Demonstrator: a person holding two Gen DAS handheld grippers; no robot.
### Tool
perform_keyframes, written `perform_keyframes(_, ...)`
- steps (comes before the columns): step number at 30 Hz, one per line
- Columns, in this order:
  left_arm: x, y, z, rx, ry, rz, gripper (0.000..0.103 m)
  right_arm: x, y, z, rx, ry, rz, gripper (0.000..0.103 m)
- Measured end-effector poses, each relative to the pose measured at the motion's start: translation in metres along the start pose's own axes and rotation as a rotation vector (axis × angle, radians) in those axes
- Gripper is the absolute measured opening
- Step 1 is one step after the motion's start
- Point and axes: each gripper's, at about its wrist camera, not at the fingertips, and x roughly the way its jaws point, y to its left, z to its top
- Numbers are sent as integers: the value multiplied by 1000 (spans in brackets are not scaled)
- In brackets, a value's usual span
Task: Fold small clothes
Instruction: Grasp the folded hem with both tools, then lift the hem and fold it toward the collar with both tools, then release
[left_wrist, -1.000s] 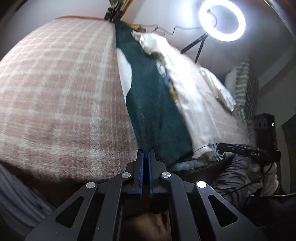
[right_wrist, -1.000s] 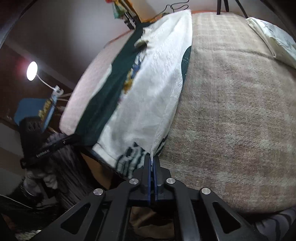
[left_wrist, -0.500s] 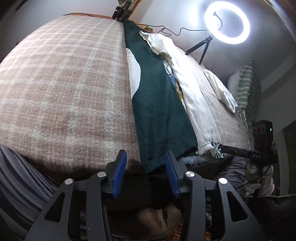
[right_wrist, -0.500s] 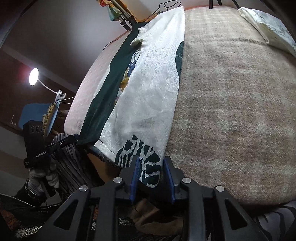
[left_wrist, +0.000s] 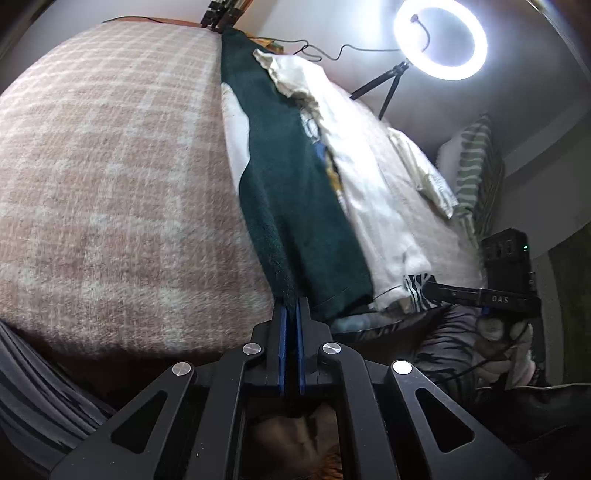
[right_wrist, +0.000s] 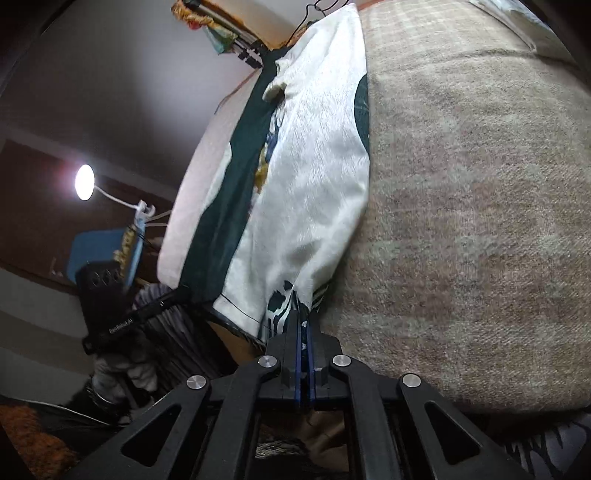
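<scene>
A small green and white garment (left_wrist: 295, 206) lies stretched lengthwise on a checked blanket (left_wrist: 110, 177). One half is dark green, the other white with a printed hem. My left gripper (left_wrist: 290, 314) is shut on the near corner of the green half. My right gripper (right_wrist: 303, 321) is shut on the near corner of the white half (right_wrist: 314, 177), at the printed hem. The right gripper also shows in the left wrist view (left_wrist: 476, 295), and the left one in the right wrist view (right_wrist: 147, 317).
A lit ring light (left_wrist: 439, 38) on a tripod stands behind the bed. A folded white cloth (left_wrist: 424, 173) and a striped pillow (left_wrist: 476, 173) lie at the far right of the bed. A lamp (right_wrist: 84, 181) glows on the left.
Half a second ago both grippers were open around the garment's near corners. Both have now closed on them, the left on the green corner, the right on the white hem.
</scene>
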Motion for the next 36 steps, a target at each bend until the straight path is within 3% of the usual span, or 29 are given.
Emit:
perform_keyframes(6, -7, -5, 23, -16, -40, -53, 2, -13, 1, 23, 43, -52, 74, 0)
perform_keyframes(11, -7, -4, 51, -21, -80, -63, 2, -17, 6, 51, 38, -84, 74, 0)
perform_keyframes(19, -5, -1, 102, 24, -146, -19, 2, -13, 6, 112, 39, -130, 44, 0)
perform_keyframes(26, 15, 14, 135, 25, -148, 24, 2, 12, -5, 165, 63, -125, -20, 0)
perform_keyframes(36, 41, 28, 155, 10, -137, 72, 2, 34, -23, 197, 69, -85, -52, 1)
